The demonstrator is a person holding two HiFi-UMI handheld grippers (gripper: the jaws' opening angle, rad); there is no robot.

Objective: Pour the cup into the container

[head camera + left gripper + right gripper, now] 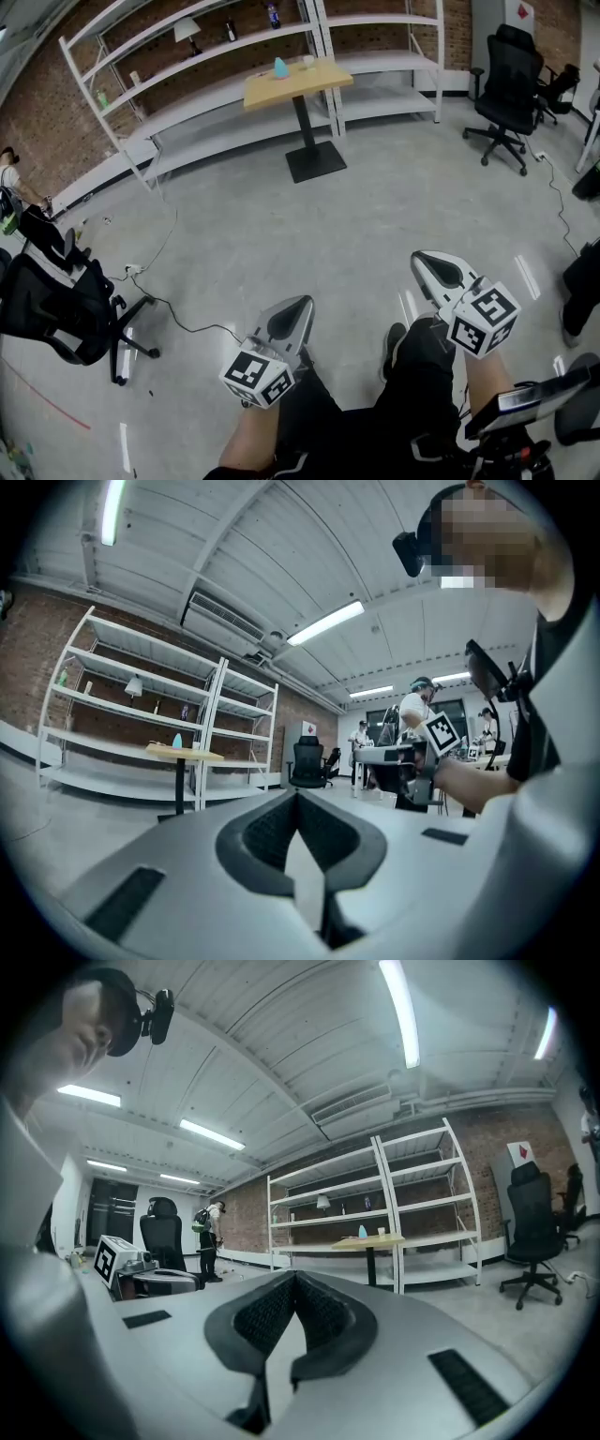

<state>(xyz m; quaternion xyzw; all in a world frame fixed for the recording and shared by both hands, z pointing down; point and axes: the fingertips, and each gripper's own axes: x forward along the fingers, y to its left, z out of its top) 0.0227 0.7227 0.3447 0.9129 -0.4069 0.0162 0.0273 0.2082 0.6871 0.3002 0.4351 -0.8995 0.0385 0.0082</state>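
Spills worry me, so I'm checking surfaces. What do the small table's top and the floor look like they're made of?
Tabletop: probably light wood or a wood-look laminate with a matte finish, judging by its even pale tan colour.
Floor: looks like smooth sealed concrete, since it is mottled grey and seamless with a faint sheen.

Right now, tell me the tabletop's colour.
Light yellowish wood tabletop, clearest in the head view.

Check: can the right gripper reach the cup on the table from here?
Probably not. The right gripper, shut and empty, sits by the person's legs; the cup stands on the table far across open floor. Nothing blocks the way, but the person would need to walk over.
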